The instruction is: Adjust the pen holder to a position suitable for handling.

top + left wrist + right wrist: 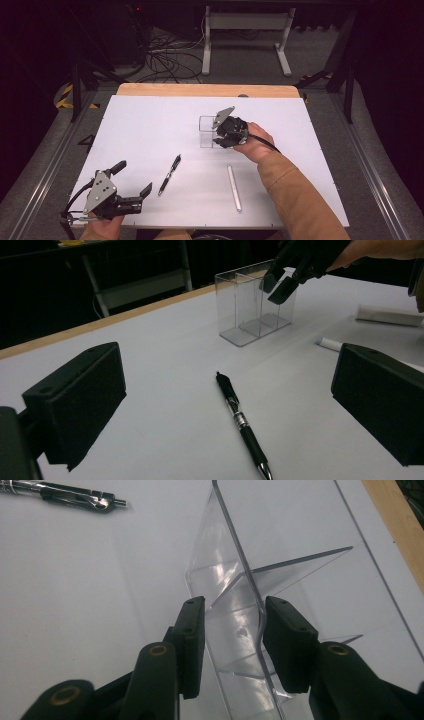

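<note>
A clear plastic box (206, 131) (255, 305) (235, 580) with an inner divider stands at the middle of the white table top (150, 125). My right gripper (217, 135) (276, 287) (232, 610) is open at the box's right end, one jaw on each side of a clear wall. A black pen (170, 174) (240, 415) (75, 495) lies left of centre. A white stick-shaped pen (234, 187) (330, 344) lies near the front, below the right hand. My left gripper (134, 178) (227, 380) is open at the front left corner, facing the black pen, with nothing between its jaws.
A wooden strip (207, 90) runs along the table's far edge. Beyond it stand a white frame (245, 35) and loose cables (165, 60) on the floor. The person's tan sleeve (295, 195) crosses the front right of the table.
</note>
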A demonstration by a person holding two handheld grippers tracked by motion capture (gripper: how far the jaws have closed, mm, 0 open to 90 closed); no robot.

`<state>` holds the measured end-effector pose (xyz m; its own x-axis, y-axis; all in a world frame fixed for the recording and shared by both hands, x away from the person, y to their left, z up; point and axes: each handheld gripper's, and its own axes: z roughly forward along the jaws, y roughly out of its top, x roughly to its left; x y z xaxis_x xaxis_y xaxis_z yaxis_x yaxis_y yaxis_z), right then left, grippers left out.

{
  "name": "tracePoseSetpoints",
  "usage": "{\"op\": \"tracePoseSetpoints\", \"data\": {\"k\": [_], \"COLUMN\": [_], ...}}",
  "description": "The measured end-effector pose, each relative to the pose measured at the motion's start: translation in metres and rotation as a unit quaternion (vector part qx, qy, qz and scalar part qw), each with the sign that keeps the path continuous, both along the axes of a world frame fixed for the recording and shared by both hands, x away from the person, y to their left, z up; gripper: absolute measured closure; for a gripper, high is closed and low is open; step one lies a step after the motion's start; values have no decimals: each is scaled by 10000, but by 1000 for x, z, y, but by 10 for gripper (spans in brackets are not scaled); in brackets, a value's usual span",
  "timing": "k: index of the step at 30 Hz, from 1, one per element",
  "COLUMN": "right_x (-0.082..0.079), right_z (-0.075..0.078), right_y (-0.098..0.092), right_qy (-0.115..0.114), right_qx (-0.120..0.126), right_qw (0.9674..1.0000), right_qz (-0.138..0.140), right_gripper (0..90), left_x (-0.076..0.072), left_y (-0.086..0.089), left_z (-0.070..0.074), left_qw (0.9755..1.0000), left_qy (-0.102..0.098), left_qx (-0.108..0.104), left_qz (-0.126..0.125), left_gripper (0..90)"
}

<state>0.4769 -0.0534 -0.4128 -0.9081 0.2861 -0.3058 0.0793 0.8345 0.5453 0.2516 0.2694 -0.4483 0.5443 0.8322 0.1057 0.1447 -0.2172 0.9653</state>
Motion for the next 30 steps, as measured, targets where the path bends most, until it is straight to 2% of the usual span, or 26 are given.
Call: {"op": "tracePoseSetpoints", "data": {"k": [1,3,4,6,8,14,20,24,25,30], "right_x": [1,2,3,3,6,7,5,5,4,2], "right_z": [-1,-2,-4,-6,-8,-9,-8,-8,-6,-3], "right_y": [1,2,4,5,6,7,6,6,5,6], "right_qy": [18,21,49,47,50,16,-62,-82,-110,-89], "right_qx": [-94,-92,-173,-131,-215,-145,-231,-176,-234,-300], "right_qw": [9999,9999,9998,9999,9997,9999,9995,9996,9991,9981], "right_qz": [84,63,103,38,123,73,181,192,348,537], "right_gripper": [630,640,652,653,665,697,723,740,773,812], "left_x": [0,0,0,0,0,0,0,0,0,0], "left_y": [0,0,0,0,0,0,0,0,0,0], "left_z": [0,0,0,0,0,0,0,0,0,0], "left_qw": [10000,10000,10000,10000,10000,10000,10000,10000,10000,10000], "left_qy": [2,4,5,6,8,10,2,5,6,8], "left_qx": [0,-4,-3,-7,-11,-14,-4,-6,-5,-4], "left_qz": [0,0,1,-2,-3,-7,-5,-1,-1,-7], "left_gripper": [17,17,17,17,17,17,17,17,17,17]}}
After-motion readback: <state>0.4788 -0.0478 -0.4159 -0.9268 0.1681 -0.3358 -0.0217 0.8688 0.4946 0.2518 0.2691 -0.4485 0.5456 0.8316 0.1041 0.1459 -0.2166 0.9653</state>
